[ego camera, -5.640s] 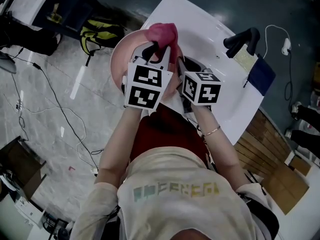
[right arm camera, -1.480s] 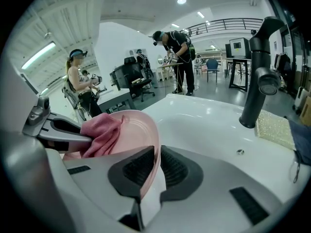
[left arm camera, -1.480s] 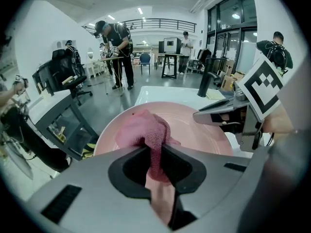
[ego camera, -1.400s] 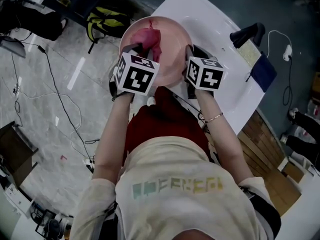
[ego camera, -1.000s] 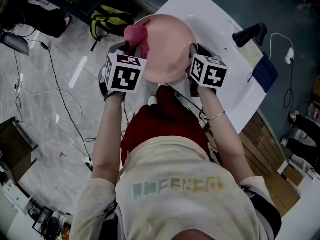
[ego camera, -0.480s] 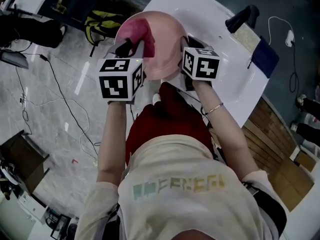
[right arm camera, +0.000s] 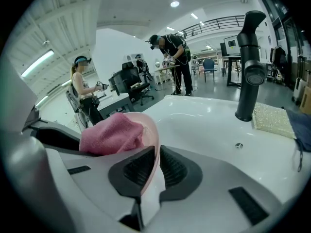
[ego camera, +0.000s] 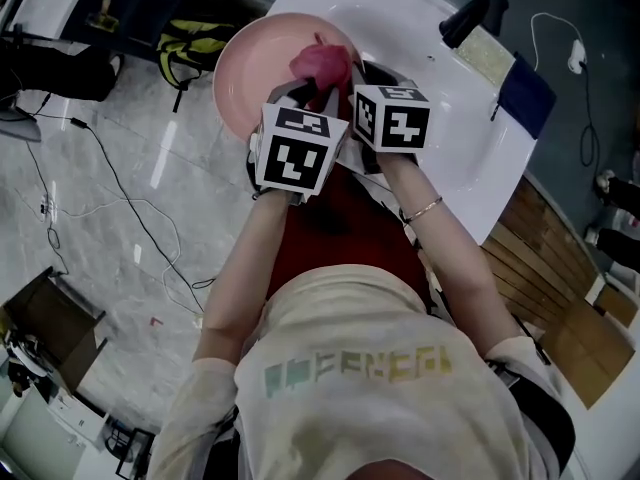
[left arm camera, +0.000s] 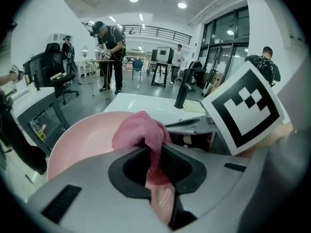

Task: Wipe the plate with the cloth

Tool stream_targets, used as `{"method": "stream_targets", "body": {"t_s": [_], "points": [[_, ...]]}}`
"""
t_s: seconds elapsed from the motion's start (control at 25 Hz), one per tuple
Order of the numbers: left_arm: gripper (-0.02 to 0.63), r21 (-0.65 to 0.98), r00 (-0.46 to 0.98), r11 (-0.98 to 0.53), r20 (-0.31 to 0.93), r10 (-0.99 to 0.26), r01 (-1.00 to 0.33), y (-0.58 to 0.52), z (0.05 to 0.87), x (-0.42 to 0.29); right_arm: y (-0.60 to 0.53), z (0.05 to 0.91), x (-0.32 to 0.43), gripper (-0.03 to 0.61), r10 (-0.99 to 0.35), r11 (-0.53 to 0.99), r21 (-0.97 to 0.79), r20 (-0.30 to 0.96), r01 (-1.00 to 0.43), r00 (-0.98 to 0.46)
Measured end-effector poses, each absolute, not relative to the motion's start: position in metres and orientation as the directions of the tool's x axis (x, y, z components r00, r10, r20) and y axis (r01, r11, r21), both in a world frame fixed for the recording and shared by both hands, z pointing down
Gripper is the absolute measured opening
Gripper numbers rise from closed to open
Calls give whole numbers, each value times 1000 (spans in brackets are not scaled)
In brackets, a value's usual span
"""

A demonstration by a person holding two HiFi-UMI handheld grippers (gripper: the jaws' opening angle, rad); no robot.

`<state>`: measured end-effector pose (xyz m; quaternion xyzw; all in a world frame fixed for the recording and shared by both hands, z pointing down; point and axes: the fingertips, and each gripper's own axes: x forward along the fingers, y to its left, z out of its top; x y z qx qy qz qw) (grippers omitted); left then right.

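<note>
Cloth [left arm camera: 141,130], pink, clamped in left gripper [left arm camera: 154,154] jaws, lying against plate [left arm camera: 82,140]; right gripper [right arm camera: 156,164] jaws clamped on plate rim; worktop [right arm camera: 204,125] just beyond plate

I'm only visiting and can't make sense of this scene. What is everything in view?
plate: one, pink, held by the sink's edge
cloth: one, pink, against the plate
sink: one, white, ahead of the person
faucet: one, black, on the sink
textured pad: one, pale yellow, beside the faucet
backpack: one, yellow and black, on the floor
left gripper: one, grey, shut on the cloth
right gripper: one, grey, shut on the plate's rim
</note>
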<state>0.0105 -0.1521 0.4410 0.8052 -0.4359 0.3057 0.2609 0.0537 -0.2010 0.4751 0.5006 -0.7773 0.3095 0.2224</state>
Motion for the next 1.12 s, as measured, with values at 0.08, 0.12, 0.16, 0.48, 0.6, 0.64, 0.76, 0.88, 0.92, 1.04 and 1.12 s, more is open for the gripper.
{"method": "stream_targets", "body": {"t_s": [0.08,0.12,0.16,0.48,0.6,0.64,0.76,0.88,0.92,1.04,1.12], "points": [[68,151,432,-491,729,-531,-858,-146,447,14,-201,475,54,60,-640,308,-260,655,-915,-402],[68,148,429,-493,734,-527,-858,-143,449,14,-201,475,54,60,-640,309,-259,655,-915,-402],[68,144,425,-494,739,-523,-857,-140,451,14,-201,475,54,60,-640,311,-257,655,-915,-402],[68,109,396,-512,775,-493,-852,-114,459,-1,-200,478,55,60,-643,319,-238,657,-917,-394],[69,87,376,-515,786,-490,-853,-108,460,-10,-201,475,56,60,-648,318,-222,659,-922,-383],[69,77,368,-516,790,-491,-853,-106,460,-14,-200,475,57,60,-648,317,-217,661,-923,-378],[69,50,344,-513,797,-496,-857,-99,461,-25,-199,474,57,60,-650,316,-204,665,-926,-368],[68,47,332,-498,799,-502,-866,-95,460,-38,-198,473,56,60,-653,315,-191,667,-930,-359],[69,45,327,-492,799,-505,-870,-94,460,-42,-198,472,56,60,-654,315,-188,667,-930,-357],[69,30,305,-474,799,-517,-880,-92,459,-57,-196,472,56,60,-656,317,-179,668,-931,-352],[68,19,290,-462,801,-524,-887,-92,459,-65,-194,472,56,61,-656,317,-174,670,-932,-348]]}}
